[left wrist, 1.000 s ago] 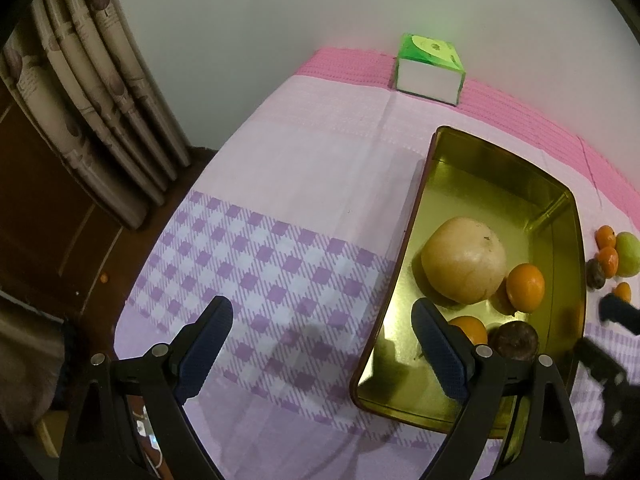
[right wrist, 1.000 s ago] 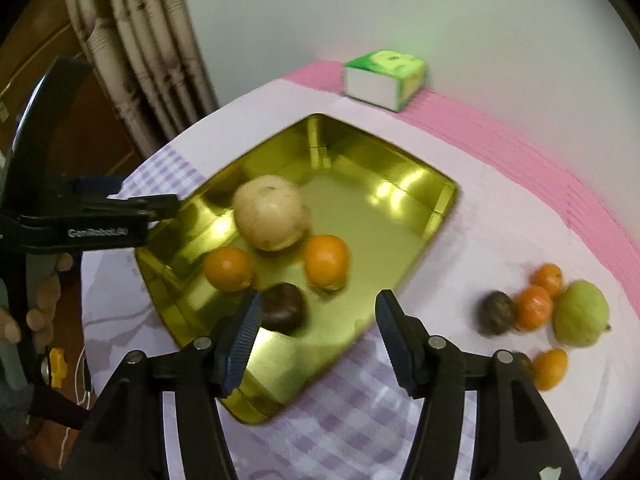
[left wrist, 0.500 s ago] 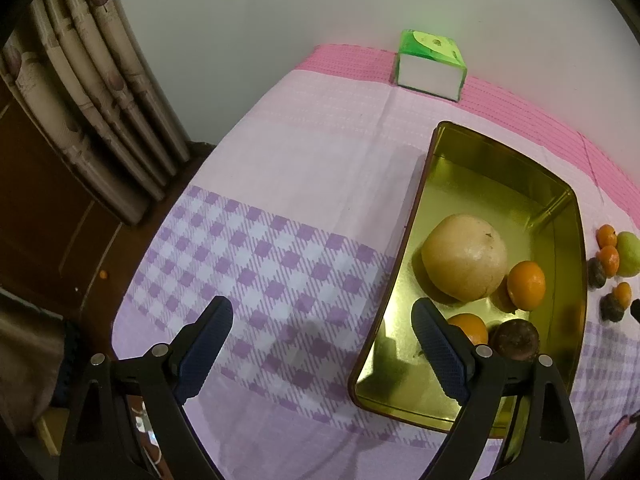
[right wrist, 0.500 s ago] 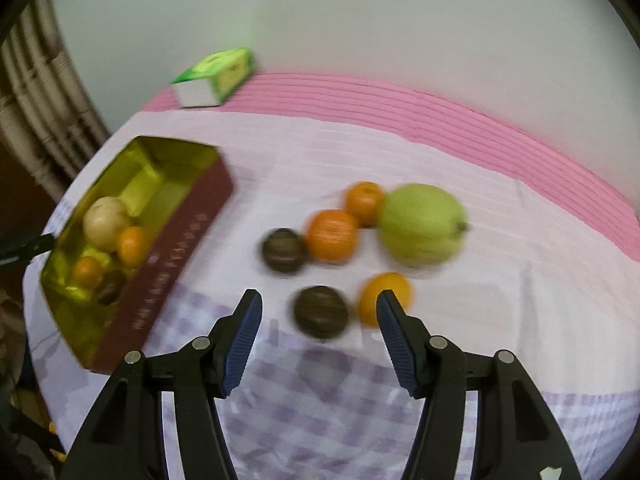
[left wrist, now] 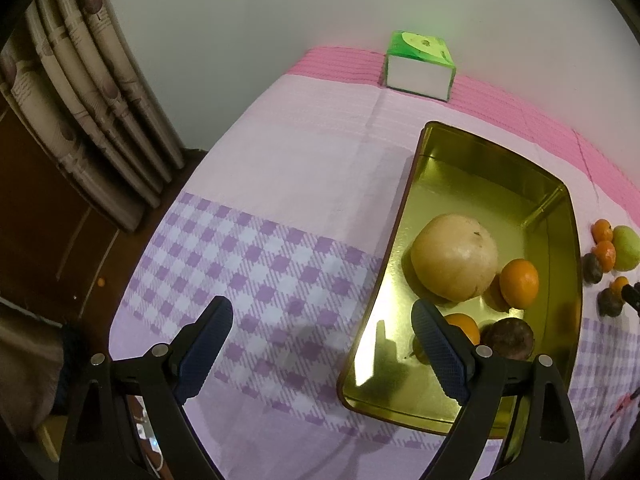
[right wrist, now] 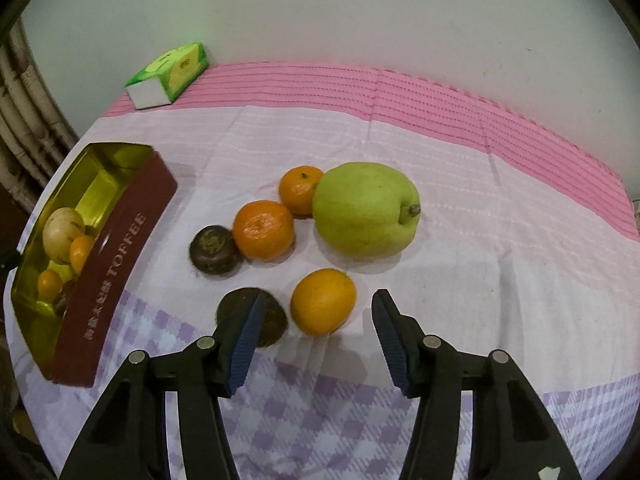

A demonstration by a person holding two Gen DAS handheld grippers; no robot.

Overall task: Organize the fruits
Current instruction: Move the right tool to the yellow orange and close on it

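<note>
Fruit lies loose on a pink-and-purple tablecloth (right wrist: 460, 168) beside a gold toffee tin (right wrist: 116, 276). Right gripper (right wrist: 316, 336) hangs wide open and empty, its jaws flanking an orange (right wrist: 323, 308), with a dark passion fruit (right wrist: 272, 320) partly behind the left finger. Beyond sit a green pear (right wrist: 364, 210), two tangerines (right wrist: 263, 230) and another passion fruit (right wrist: 214, 250). Left gripper (left wrist: 320, 344), equally open and empty, hovers at the tin's edge; inside rest a pale pear (left wrist: 454, 256), two oranges (left wrist: 519, 283) and a passion fruit.
</note>
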